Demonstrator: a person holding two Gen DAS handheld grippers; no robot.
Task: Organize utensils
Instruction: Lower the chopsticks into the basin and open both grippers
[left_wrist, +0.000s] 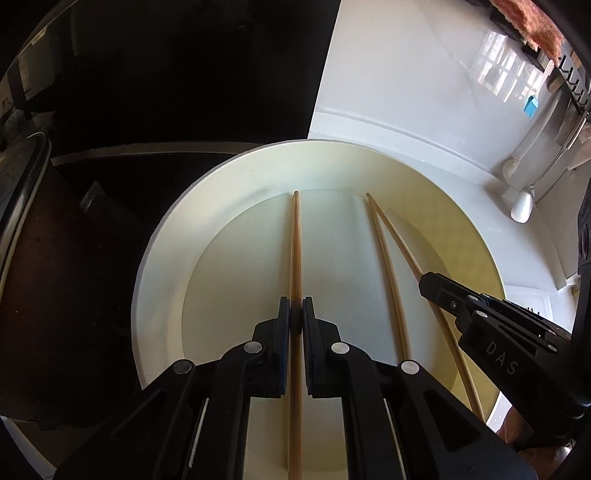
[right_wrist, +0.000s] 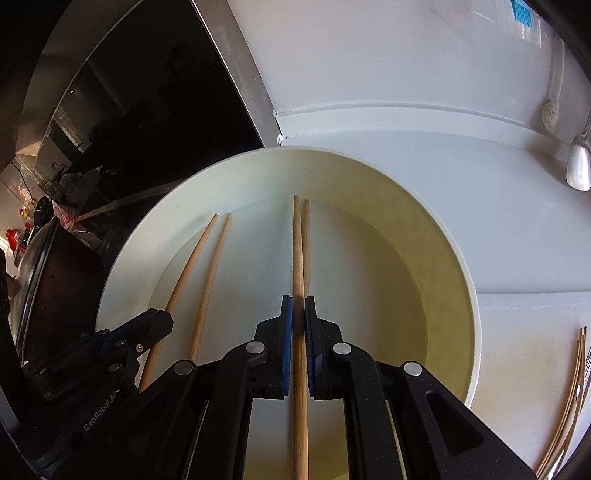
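A wide white bowl (left_wrist: 166, 236) fills the middle of both views. My left gripper (left_wrist: 296, 301) is shut on a pair of wooden chopsticks (left_wrist: 296, 251), whose tips point down into the bowl near its far wall. In the left wrist view my right gripper (left_wrist: 424, 283) comes in from the right, shut on a second pair (left_wrist: 373, 206) that splays slightly. The right wrist view shows the same: my right gripper (right_wrist: 298, 298) clamps its chopsticks (right_wrist: 297, 251) over the bowl (right_wrist: 458, 258). There my left gripper (right_wrist: 166, 317) holds its pair (right_wrist: 218, 254) on the left. Whether the tips touch the bowl I cannot tell.
The bowl stands on a white counter (right_wrist: 406, 74) beside a dark glass cooktop (left_wrist: 147, 92). Spoons (left_wrist: 522, 206) hang or lean at the far right, one also in the right wrist view (right_wrist: 578, 166). More chopsticks (right_wrist: 569, 406) lie on the counter at right. A pot lid (right_wrist: 33, 266) sits at left.
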